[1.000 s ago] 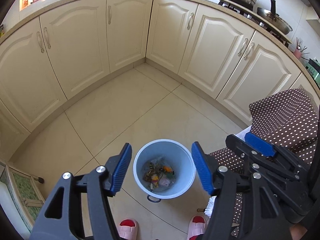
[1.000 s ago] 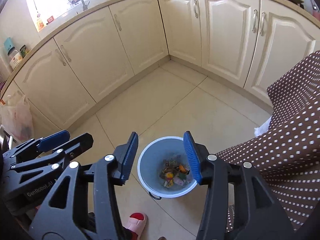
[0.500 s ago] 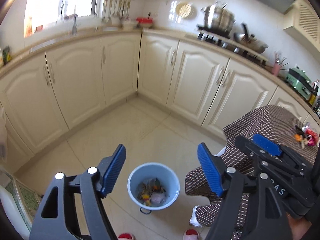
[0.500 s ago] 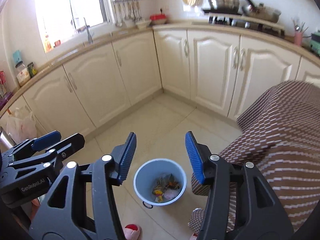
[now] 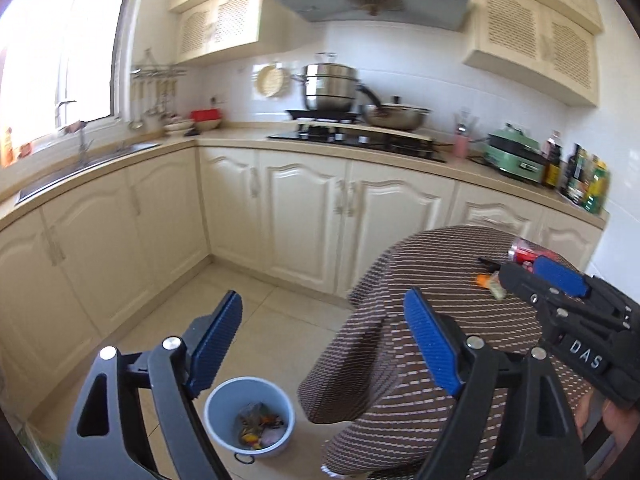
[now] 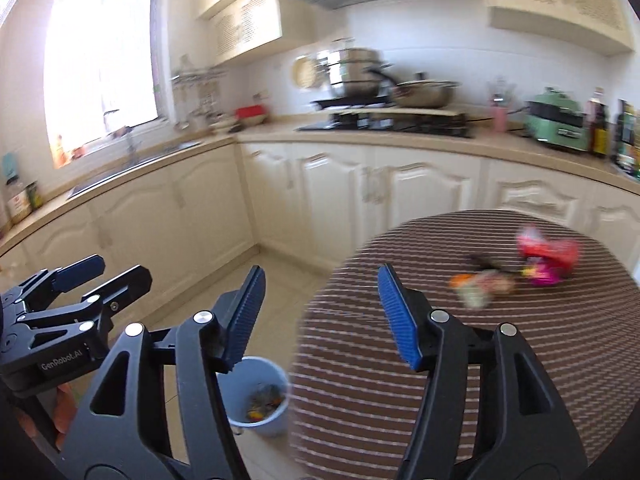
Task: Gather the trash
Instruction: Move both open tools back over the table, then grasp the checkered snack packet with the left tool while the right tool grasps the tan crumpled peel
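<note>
The left gripper (image 5: 322, 344) is spread wide and holds nothing. The right gripper (image 6: 320, 316) is spread wide too, and empty.

Between and below them sits the blue trash bin (image 5: 249, 416) on the floor, with scraps already inside. It stands just beside the round table (image 6: 440, 360) with the brown dotted cloth.

More trash lies on the far side of the table: a red wrapper (image 6: 548, 250) and some small blurry scraps (image 6: 482, 284).

I think the next job is to reach over, go slow, and pinch one piece at its middle.

One tool reads "GenRobot.AI", the other "DAS".
</note>
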A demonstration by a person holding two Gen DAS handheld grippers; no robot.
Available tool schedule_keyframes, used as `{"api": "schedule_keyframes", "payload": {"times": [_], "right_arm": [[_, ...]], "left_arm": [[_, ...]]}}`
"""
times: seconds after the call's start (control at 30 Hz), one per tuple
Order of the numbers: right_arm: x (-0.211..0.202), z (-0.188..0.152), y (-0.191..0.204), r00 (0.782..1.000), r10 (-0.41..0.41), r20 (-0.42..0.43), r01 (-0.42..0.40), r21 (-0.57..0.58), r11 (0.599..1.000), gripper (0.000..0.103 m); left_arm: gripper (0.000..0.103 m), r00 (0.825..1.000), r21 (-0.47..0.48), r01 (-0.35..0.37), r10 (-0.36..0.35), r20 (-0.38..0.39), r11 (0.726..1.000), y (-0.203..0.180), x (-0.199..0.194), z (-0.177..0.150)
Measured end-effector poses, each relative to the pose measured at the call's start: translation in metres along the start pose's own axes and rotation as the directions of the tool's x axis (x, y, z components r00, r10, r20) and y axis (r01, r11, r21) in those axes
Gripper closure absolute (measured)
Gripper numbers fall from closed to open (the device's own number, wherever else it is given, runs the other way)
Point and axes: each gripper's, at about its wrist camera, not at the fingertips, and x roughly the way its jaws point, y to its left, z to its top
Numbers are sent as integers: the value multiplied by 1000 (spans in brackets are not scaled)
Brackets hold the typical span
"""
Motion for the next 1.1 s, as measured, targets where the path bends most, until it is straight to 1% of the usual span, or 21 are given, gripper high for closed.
{"api": "schedule_keyframes", "payload": {"times": [0.07, 0.17, 0.23, 0.27, 0.3, 0.33, 0.4, 0.43, 0.5, 0.57, 0.7, 0.77, 0.87, 1.0, 1.03, 1.07, 1.1], "right_arm": [[-11, -1, -27, 999, -44, 9, 43, 17, 999, 44], [-24, -3, -78, 992, -125, 14, 124, 52, 991, 44], [-32, -8, -108, 985, -174, 14, 173, 73, 982, 43], [-35, -10, -126, 978, -209, 6, 208, 86, 974, 42], [-37, -12, -137, 973, -230, -2, 229, 94, 969, 42], [-36, -14, -157, 965, -261, -19, 262, 113, 959, 42], [-34, -21, -184, 954, -295, -53, 299, 140, 944, 41], [-31, -23, -192, 951, -302, -65, 309, 148, 940, 41], [-22, -29, -211, 942, -321, -99, 333, 153, 930, 41], [-13, -32, -225, 940, -318, -124, 335, 167, 927, 41], [6, -35, -240, 937, -301, -178, 330, 165, 929, 39], [16, -33, -244, 936, -293, -197, 324, 154, 933, 38], [31, -29, -249, 931, -286, -225, 321, 139, 937, 38], [45, -28, -250, 930, -268, -251, 309, 138, 941, 38], [48, -29, -250, 929, -265, -258, 306, 136, 942, 38], [51, -29, -250, 928, -264, -262, 305, 132, 943, 38], [51, -30, -249, 928, -263, -264, 304, 128, 944, 38]], "left_arm": [[21, 999, 34, 47, -46, -11, 998, -30, 5, 3], [20, 989, 67, 137, -132, -62, 988, -71, 22, 6], [20, 975, 65, 199, -191, -118, 978, -96, 40, 7], [20, 968, 60, 218, -209, -136, 974, -103, 47, 6], [20, 959, 54, 243, -232, -161, 968, -113, 57, 6], [20, 951, 48, 260, -248, -183, 964, -120, 66, 5], [20, 933, 40, 289, -272, -236, 956, -139, 90, 2], [20, 922, 36, 305, -286, -261, 952, -146, 101, 0], [20, 894, 26, 346, -321, -313, 938, -162, 124, -4], [20, 878, 40, 358, -321, -355, 933, -176, 144, -6], [20, 869, 126, 357, -280, -407, 925, -212, 182, -9], [20, 875, 158, 342, -253, -414, 926, -225, 196, -9], [20, 883, 217, 334, -224, -412, 917, -241, 209, -9], [21, 881, 248, 328, -200, -428, 912, -256, 226, -9], [35, 879, 250, 332, -202, -432, 909, -257, 227, -9], [49, 867, 249, 342, -203, -454, 906, -258, 231, -11], [62, 858, 238, 341, -198, -475, 909, -258, 235, -12]]}}
